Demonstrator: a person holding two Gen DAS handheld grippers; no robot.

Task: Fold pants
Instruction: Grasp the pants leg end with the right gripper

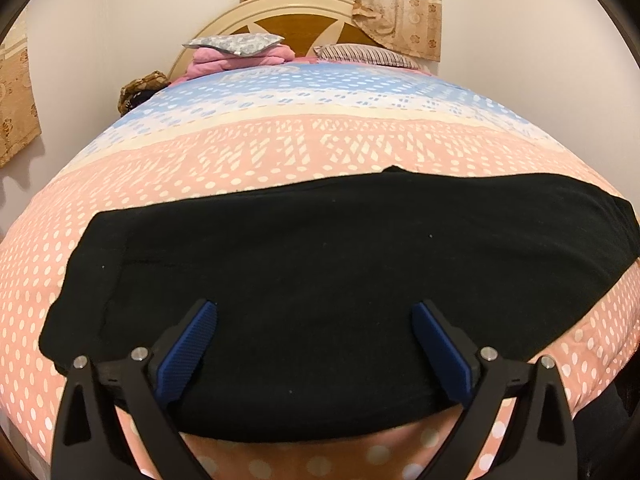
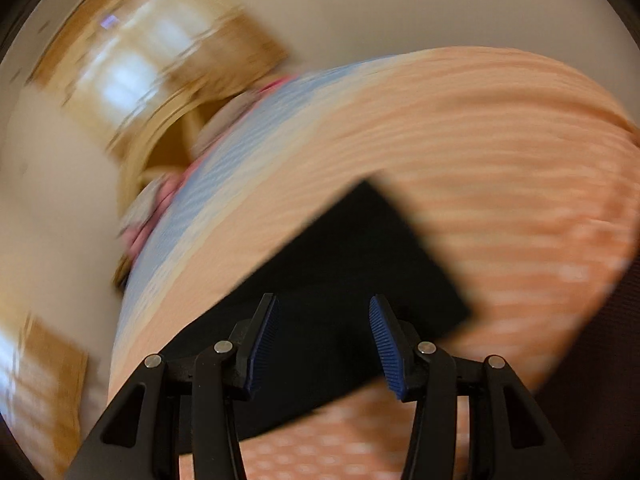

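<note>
Black pants [image 1: 320, 248] lie flat in a wide folded band across the near part of a bed with a pink dotted cover [image 1: 280, 152]. My left gripper [image 1: 314, 306] hovers over the band's near edge, its blue-padded jaws spread wide with nothing gripped. The right wrist view is smeared by motion and tilted. It shows one squared end of the pants [image 2: 352, 248] on the cover [image 2: 500, 140]. My right gripper [image 2: 324, 298] stands open above that end, with only cloth behind the gap and nothing pinched between its pads.
At the head of the bed are a cream and wood headboard [image 1: 304, 20], a pink folded blanket [image 1: 240, 58] under a grey pillow [image 1: 234, 42], and a striped pillow [image 1: 368, 55]. A patterned curtain [image 1: 400, 4] hangs behind. A brown bundle [image 1: 140, 90] sits at the bed's left side.
</note>
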